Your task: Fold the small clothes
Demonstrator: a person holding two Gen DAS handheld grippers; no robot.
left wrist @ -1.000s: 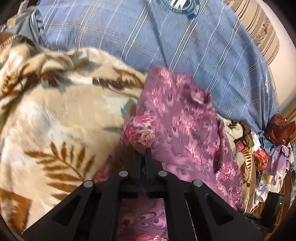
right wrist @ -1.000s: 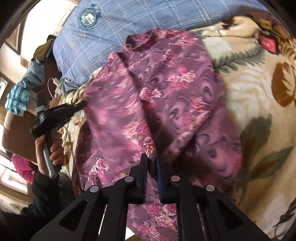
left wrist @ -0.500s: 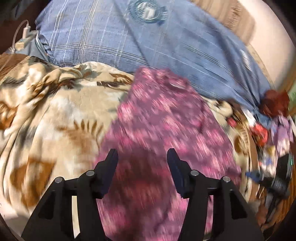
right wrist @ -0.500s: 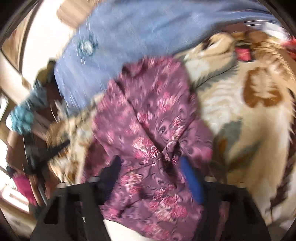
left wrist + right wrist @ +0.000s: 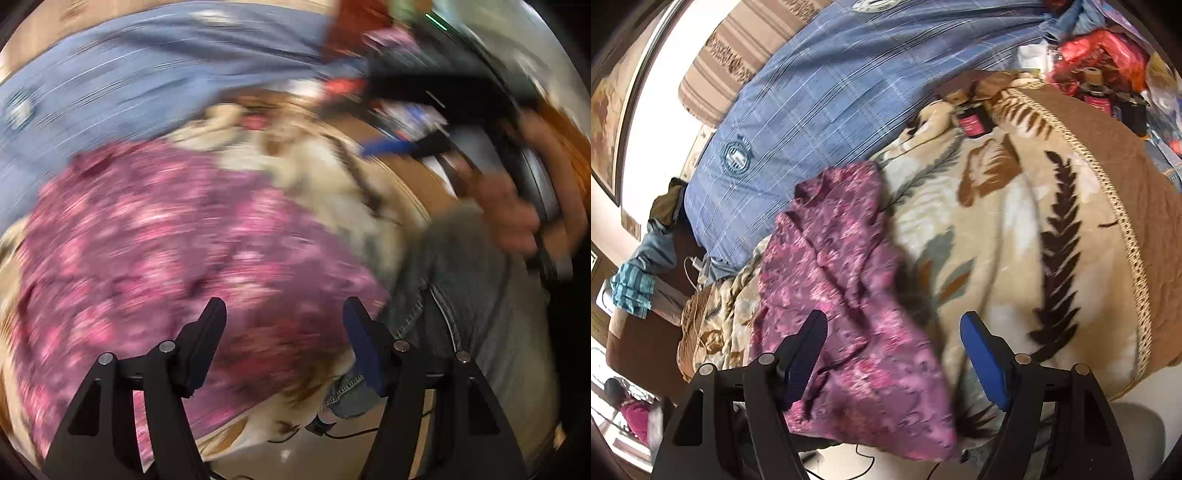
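We note the purple floral garment (image 5: 846, 295) lying loose on the leaf-patterned blanket (image 5: 1008, 236) of the bed, released by both tools. The right gripper (image 5: 894, 354) stands with its jaws spread wide, nothing pressed between them; they have just been opening. The garment sits ahead of this gripper and mostly to its left-hand finger, the near hem running under and between the fingers. Its long axis runs away from the gripper, slanting up and leftward toward the blue checked pillow (image 5: 827, 88), with the collar end farthest off, just beside the pillow's edge. The left gripper (image 5: 284, 332) is likewise spread, jaws just opened further, clear of the cloth. From it we see the garment (image 5: 166, 258) ahead and to the left, much blurred. A hand (image 5: 506, 206) and grey sleeve (image 5: 461, 280) show at that view's right.
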